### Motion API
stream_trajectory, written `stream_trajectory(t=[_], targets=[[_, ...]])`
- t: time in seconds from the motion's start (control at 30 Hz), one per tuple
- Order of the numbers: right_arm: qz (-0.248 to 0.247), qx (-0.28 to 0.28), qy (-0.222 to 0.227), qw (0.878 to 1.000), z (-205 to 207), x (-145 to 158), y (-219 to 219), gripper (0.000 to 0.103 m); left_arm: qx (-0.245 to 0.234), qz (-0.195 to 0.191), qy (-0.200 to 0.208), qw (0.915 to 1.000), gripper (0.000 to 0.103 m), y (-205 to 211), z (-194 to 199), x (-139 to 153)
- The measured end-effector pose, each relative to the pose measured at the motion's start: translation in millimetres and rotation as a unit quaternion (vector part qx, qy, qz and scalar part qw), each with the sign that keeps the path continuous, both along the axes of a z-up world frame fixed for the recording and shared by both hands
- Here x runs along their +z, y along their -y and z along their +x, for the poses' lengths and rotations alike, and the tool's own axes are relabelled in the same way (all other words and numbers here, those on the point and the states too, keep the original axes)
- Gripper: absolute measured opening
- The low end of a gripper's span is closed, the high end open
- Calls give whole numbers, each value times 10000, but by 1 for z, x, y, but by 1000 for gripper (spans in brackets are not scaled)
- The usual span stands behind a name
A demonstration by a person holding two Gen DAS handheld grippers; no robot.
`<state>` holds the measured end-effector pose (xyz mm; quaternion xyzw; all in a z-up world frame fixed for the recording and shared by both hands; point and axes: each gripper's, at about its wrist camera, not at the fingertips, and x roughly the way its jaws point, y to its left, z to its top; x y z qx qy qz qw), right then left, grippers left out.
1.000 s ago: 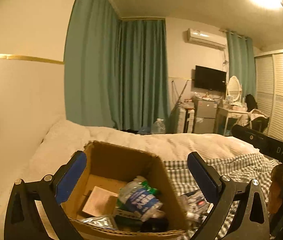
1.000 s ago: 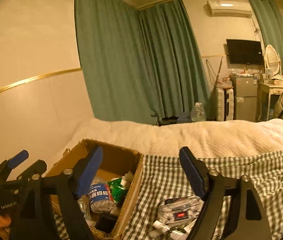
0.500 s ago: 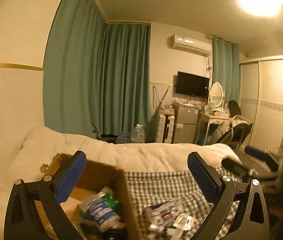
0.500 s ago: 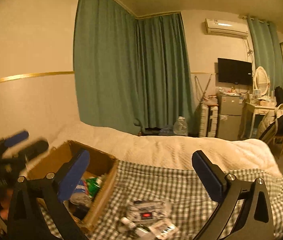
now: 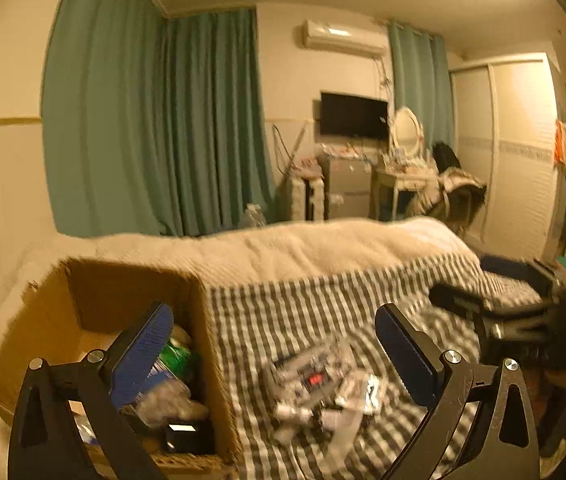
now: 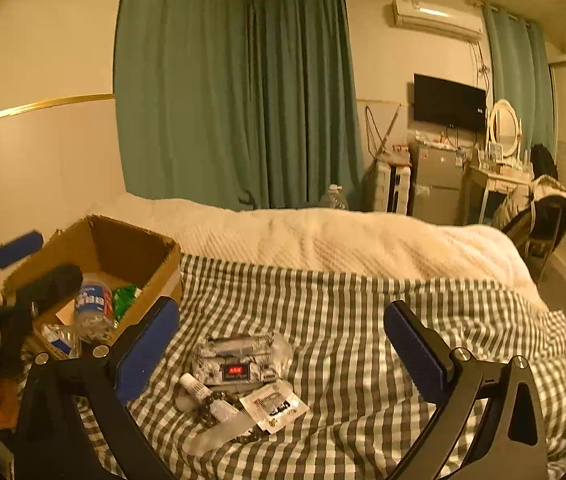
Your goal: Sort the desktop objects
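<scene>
An open cardboard box (image 6: pixel 139 240) stands on the bed at the left and holds a water bottle (image 6: pixel 93 306), a green packet and other items; it also shows in the left wrist view (image 5: pixel 123 284). A small pile lies on the checked blanket: a clear pouch with a red label (image 6: pixel 239 356), a small white tube (image 6: pixel 193 390), a white sachet (image 6: pixel 275 402) and dark beads. The pile is blurred in the left wrist view (image 5: pixel 319 384). My right gripper (image 6: pixel 281 350) is open and empty above the pile. My left gripper (image 5: pixel 275 354) is open and empty, over the box's right edge.
The checked blanket (image 6: pixel 343 320) covers the near part of the bed, a white quilt (image 6: pixel 323 240) the far part. Green curtains, a wall TV, a small fridge, a dressing table and a chair stand beyond the bed.
Both grippers have swung right, from over the box toward the pile on the blanket. The right gripper has opened wider. Nothing was taken hold of.
</scene>
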<state>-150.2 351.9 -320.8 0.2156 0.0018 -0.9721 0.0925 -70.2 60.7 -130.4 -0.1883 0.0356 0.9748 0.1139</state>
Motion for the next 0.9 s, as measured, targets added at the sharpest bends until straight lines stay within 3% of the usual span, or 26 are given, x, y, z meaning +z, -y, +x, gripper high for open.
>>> stream_trajectory(t=[0.23,0.27,0.33,0.4,0.47,0.6,0.7,0.9], targets=[[-142,-86,471,9988,-15,-31,-15,99,-344,7,522,9980,102,-19,-8,-45],[-134,-53,561,9983,-18,-35,-15,96,-397,-6,552,9977,100,-22,-8,-49],[-110,10,754,9971,-24,-43,-13,81,-488,-122,571,9971,95,-31,-7,-62],[39,12,898,9959,-29,-54,-10,79,-542,-285,625,9962,90,-40,-7,-77],[119,39,1078,9941,-33,-66,-8,79,-565,-391,855,9940,77,-45,-13,-96],[215,76,1371,9903,-41,-85,-5,73,-611,-1003,743,9903,76,-62,-8,-115],[431,81,1544,9870,-44,-97,1,71,-821,-753,1100,9877,76,-63,-12,-125],[348,20,1688,9850,-48,-104,-4,69,-753,-831,1658,9798,76,-62,-22,-159]])
